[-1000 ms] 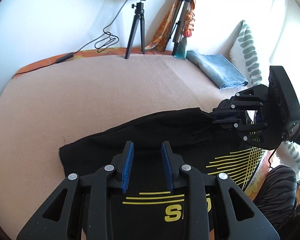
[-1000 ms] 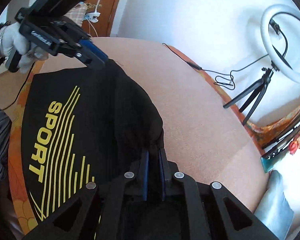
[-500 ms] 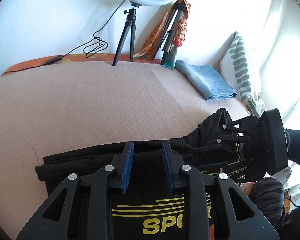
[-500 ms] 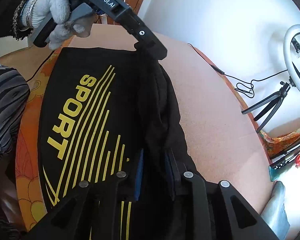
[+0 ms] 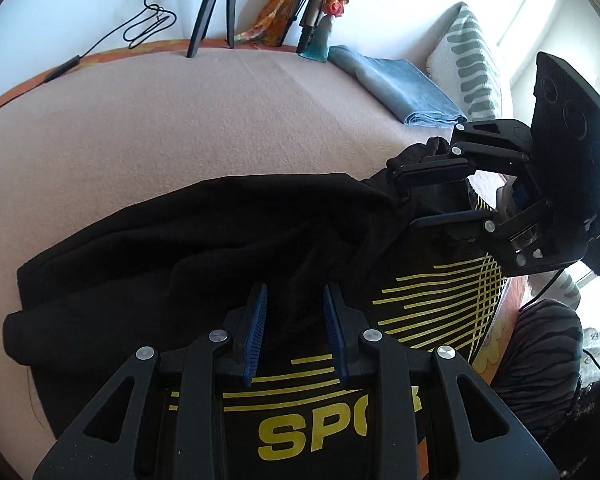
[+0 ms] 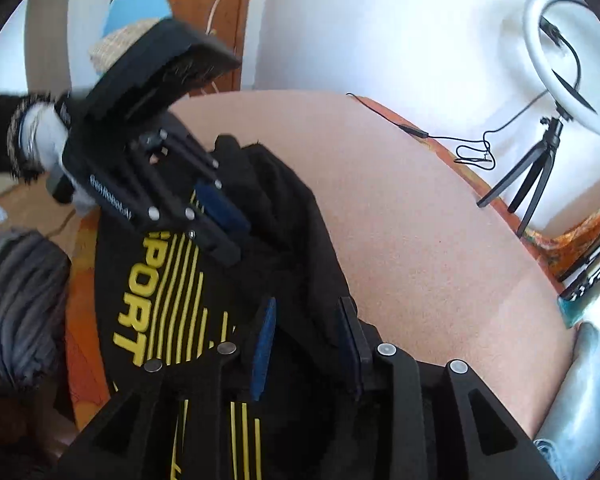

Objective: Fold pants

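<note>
Black pants [image 5: 204, 236] with a yellow SPORT print lie on the pink bed cover, one leg laid bunched over the other along the far edge. My left gripper [image 5: 296, 312] is open just above the bunched cloth near the print. My right gripper [image 6: 308, 332] is open with black cloth lying between its jaws. In the left wrist view the right gripper [image 5: 440, 196] is at the right end of the fold. In the right wrist view the left gripper [image 6: 224, 224] hovers over the pants [image 6: 284, 216], jaws apart.
A folded blue towel [image 5: 400, 84] and a striped pillow [image 5: 472, 68] lie at the far right of the bed [image 5: 180, 120]. A ring light on a tripod [image 6: 540, 160] and its cable stand at the back edge. A striped grey garment [image 5: 540, 360] lies at the right.
My right gripper has opened and let go of the pants leg. Both grippers have come down closer over the cloth, and the folded leg now lies on the lower one.
</note>
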